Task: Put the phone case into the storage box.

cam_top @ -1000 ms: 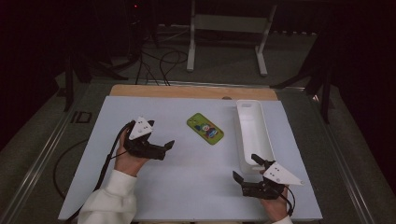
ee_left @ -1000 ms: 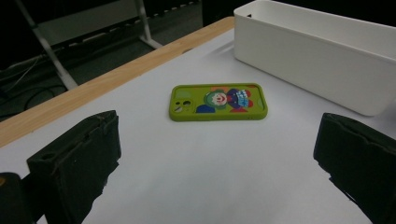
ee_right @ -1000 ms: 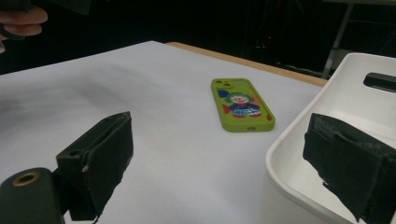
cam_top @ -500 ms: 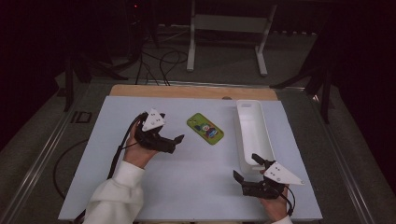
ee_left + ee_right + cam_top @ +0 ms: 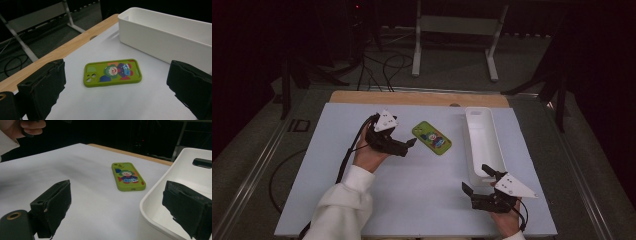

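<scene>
The white-topped table (image 5: 412, 200) with a wooden far edge carries a long white plastic bin (image 5: 482, 142) toward its right side. A green phone case with a clown picture (image 5: 431, 138) lies flat left of the bin, apart from it. The left tongs (image 5: 404, 146) hover just beside the case, jaws wide. The right tongs (image 5: 476, 181) gape wide at the bin's near end.

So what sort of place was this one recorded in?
Probably a lab or studio recording bench, not a home: a white-topped table holding just a green phone case and a white bin, dark surroundings, with cables and metal stand legs on the floor behind.
</scene>
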`<state>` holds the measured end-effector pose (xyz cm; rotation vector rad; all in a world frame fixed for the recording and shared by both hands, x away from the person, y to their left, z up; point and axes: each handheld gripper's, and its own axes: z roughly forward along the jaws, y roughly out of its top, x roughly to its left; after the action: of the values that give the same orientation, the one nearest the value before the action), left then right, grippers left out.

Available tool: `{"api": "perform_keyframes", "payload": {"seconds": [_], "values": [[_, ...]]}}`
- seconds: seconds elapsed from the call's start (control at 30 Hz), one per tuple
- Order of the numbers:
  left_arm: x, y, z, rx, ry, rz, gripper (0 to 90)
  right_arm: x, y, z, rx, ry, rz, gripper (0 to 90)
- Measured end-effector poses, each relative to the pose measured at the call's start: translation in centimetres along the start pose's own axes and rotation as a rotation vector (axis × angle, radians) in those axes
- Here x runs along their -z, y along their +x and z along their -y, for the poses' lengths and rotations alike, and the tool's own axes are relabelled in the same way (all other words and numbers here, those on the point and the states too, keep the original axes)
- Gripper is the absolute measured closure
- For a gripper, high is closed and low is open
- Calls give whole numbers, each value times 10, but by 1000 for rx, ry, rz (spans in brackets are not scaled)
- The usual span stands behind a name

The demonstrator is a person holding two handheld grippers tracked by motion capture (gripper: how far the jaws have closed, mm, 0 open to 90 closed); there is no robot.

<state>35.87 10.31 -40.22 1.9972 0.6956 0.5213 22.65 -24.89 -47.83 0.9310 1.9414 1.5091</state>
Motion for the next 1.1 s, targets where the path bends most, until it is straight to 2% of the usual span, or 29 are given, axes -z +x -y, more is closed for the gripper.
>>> {"api": "perform_keyframes", "payload": {"seconds": [0.2,0.47,0.67,0.9,1.1], "values": [[-8,5,1,1,10,-10,26,0,0,0,-3,1,0,86],[-22,11,5,30,22,-19,31,0,0,0,-3,0,0,85],[-33,12,4,57,32,-10,55,0,0,0,-1,-2,-2,85],[-45,13,3,86,51,-11,125,-1,0,0,0,1,-1,86],[-55,12,2,98,51,-50,183,-1,0,0,-5,-1,2,85]]}}
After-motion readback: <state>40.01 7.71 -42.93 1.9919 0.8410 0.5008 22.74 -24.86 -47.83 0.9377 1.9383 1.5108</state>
